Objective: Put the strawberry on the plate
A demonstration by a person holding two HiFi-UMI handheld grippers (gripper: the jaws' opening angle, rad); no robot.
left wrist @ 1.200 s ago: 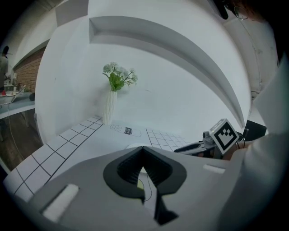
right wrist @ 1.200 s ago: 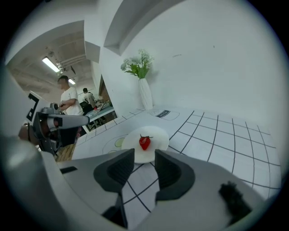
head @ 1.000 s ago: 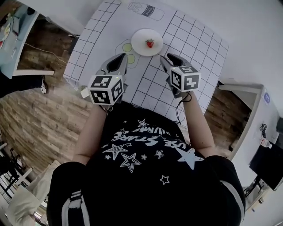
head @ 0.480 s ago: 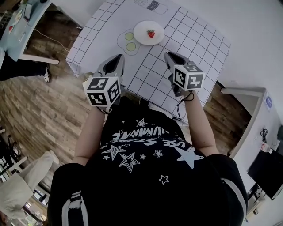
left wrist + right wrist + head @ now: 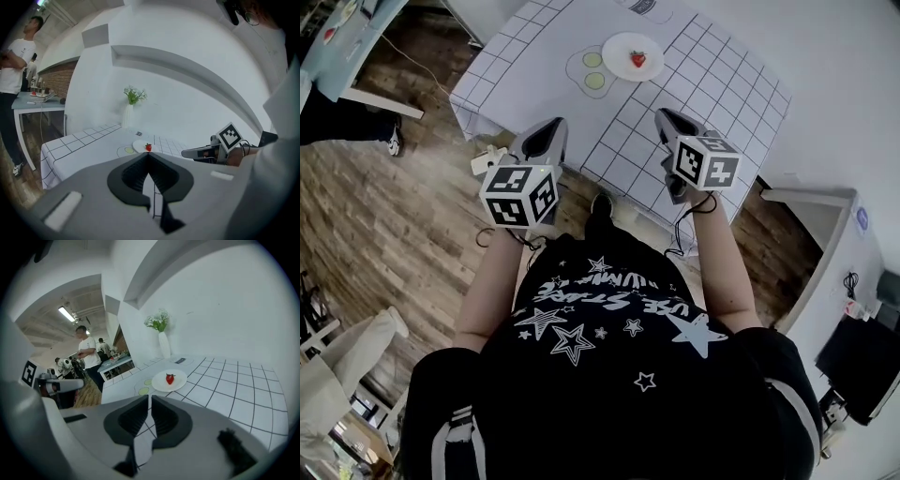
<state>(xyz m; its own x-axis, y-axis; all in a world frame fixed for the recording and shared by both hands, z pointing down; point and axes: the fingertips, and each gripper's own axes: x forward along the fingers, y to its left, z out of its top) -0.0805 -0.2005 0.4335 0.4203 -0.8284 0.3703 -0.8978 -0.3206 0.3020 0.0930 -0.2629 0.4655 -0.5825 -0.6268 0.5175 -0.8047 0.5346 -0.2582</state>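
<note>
Down at the bottom of the head view, nearest of all, both grippers hang over the front edge of the checked tablecloth (image 5: 712,84), well short of the dish. The left gripper (image 5: 553,125) has its jaws pressed together at the tips, with nothing in them. The right gripper (image 5: 662,116) has just been closing its jaws. Only a thin slit is left between them, and it is empty too.

Farther up the frame, near the top centre, the strawberry (image 5: 637,59) already sits on the white plate (image 5: 619,45), upright and apart from either tool. To my eye the placing is done. What remains is only to stay clear of the dish, and nothing calls for another grasp.

Just left of the plate lie two pale green rounds (image 5: 594,70) on the cloth, touching nothing. Nothing stands between the grippers and the plate. Beyond, at the table's far side, a white vase (image 5: 164,347) holds green sprigs, and a bystander (image 5: 86,357) stands off to the left of the right gripper view.
</note>
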